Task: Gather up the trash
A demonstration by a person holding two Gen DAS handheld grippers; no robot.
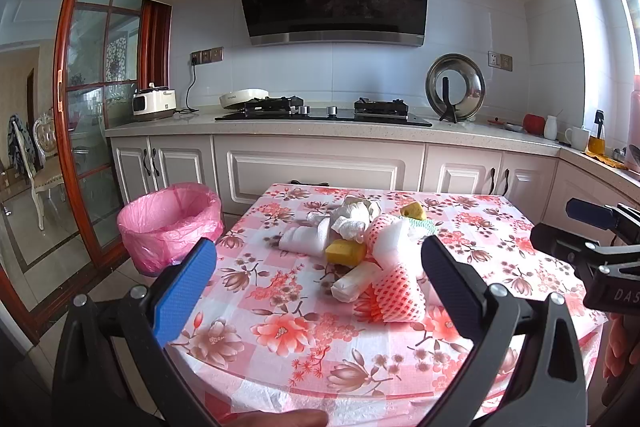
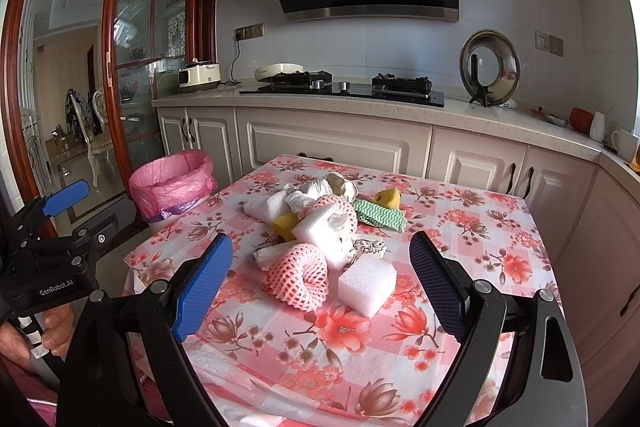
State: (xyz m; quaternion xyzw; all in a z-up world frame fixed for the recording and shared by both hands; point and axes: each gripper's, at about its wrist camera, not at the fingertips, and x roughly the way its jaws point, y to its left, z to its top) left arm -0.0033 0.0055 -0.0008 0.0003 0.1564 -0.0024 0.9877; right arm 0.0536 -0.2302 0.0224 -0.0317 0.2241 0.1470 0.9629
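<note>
A bin [image 2: 172, 183] lined with a pink bag stands on the floor at ten o'clock of the desk [image 2: 460, 227]; its inside is hidden. The trash pile [image 2: 320, 227] sits mid-desk. Left gripper [image 1: 320, 279] and right gripper [image 2: 320, 279] fingers are spread wide, holding nothing.

Left gripper [image 2: 66, 203] black body, left of the floral-clothed table [image 2: 460, 227]: "GenRobot.AI"
Right gripper [image 1: 592, 213] black body, right of that table: "DAS", rest cut off
Other labels: too small to read
</note>
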